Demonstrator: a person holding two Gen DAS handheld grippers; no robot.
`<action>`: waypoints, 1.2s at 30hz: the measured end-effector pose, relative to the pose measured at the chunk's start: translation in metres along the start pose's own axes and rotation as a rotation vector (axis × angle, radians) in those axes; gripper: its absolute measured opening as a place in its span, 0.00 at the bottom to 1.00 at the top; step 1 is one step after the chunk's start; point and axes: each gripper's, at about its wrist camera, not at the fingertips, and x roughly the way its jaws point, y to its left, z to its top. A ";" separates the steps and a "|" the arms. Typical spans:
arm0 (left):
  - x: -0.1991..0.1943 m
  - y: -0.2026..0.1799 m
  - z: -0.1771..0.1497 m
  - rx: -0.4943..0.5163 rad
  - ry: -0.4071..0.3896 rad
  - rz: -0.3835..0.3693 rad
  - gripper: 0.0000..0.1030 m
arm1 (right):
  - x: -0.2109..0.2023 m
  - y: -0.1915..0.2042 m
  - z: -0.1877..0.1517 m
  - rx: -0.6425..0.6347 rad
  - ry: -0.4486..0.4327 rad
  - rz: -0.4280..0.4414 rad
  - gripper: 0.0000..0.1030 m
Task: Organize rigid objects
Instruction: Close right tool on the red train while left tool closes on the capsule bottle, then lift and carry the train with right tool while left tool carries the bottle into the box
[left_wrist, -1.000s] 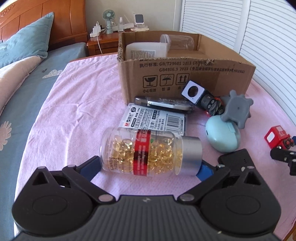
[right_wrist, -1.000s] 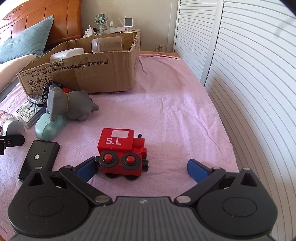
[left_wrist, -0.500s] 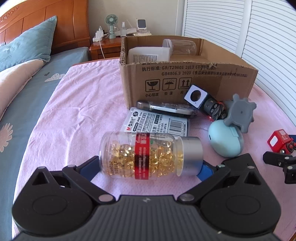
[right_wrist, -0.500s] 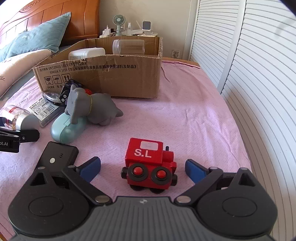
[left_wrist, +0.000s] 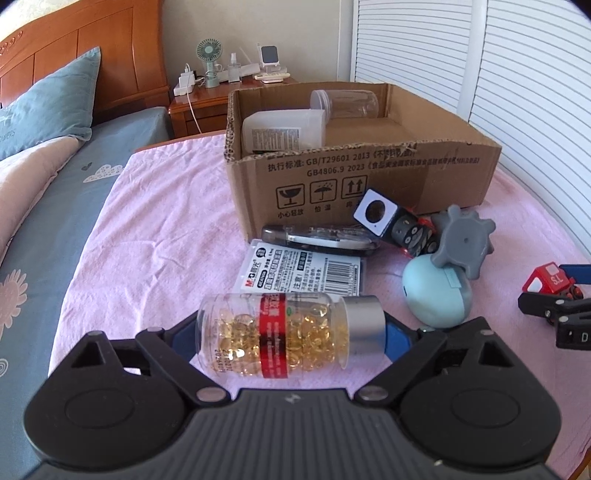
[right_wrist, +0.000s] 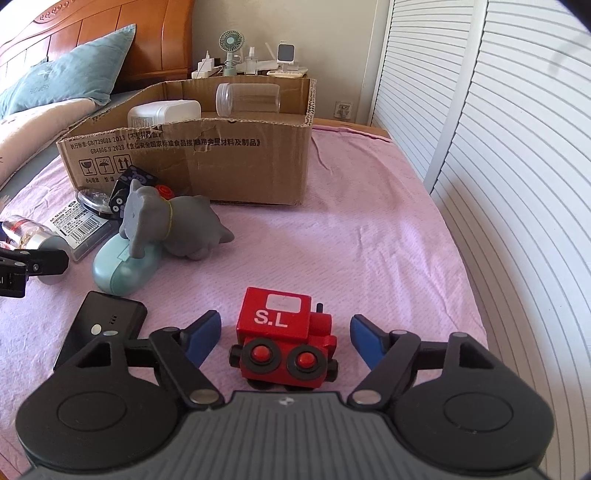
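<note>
My left gripper (left_wrist: 291, 338) is shut on a clear bottle of golden capsules (left_wrist: 288, 334) with a silver cap, held crosswise above the pink cloth. My right gripper (right_wrist: 286, 332) is open, its blue pads on either side of a red toy train (right_wrist: 284, 338) marked S.L, not touching it. The train (left_wrist: 550, 280) also shows at the far right of the left wrist view. An open cardboard box (left_wrist: 369, 170) stands behind, holding a white container (left_wrist: 284, 133) and a clear jar (left_wrist: 347, 103).
In front of the box lie a grey toy elephant (right_wrist: 173, 225), a pale teal case (right_wrist: 125, 267), a barcode-labelled pack (left_wrist: 303, 271), a black-and-white cube (left_wrist: 375, 212) and a black device (right_wrist: 103, 328). White louvred doors (right_wrist: 517, 184) stand on the right, a bed on the left.
My left gripper has lifted the capsule bottle off the cloth. My right gripper has moved so the red train sits centred between its open fingers.
</note>
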 end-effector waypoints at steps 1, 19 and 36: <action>0.000 0.001 0.000 -0.003 0.003 -0.004 0.91 | 0.000 0.000 0.000 -0.001 0.001 -0.002 0.72; -0.012 0.002 0.006 0.133 0.068 -0.057 0.90 | -0.016 -0.008 0.010 -0.110 -0.016 0.025 0.54; -0.044 -0.009 0.089 0.181 -0.097 -0.083 0.90 | -0.043 -0.008 0.062 -0.207 -0.106 0.155 0.54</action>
